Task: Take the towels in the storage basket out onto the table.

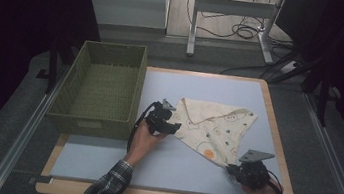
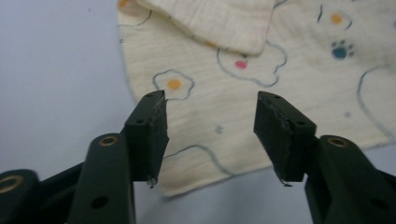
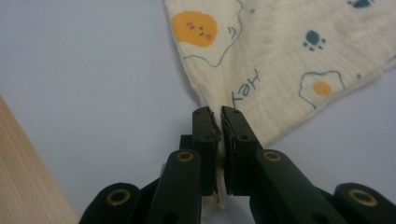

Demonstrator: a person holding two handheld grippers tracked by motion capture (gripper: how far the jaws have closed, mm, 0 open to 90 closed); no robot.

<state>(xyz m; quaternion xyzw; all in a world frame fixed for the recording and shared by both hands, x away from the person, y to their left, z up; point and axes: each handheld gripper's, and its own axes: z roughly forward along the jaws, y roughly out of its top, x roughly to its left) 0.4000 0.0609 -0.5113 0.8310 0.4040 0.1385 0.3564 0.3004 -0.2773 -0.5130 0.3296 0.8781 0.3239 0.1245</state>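
The cloth (image 1: 214, 128) lay on the blue mat (image 1: 171, 162), partly folded, just right of the green basket (image 1: 103, 88). The right gripper (image 3: 219, 116) had its jaws pinched tight on the cloth's near corner. The left gripper (image 2: 210, 126) was wide open over the cloth's left edge, with nothing in it, and the cloth showed between the jaws.

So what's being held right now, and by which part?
The right gripper is shut on a corner of the cloth. The left gripper is open over the cloth's edge, holding nothing.
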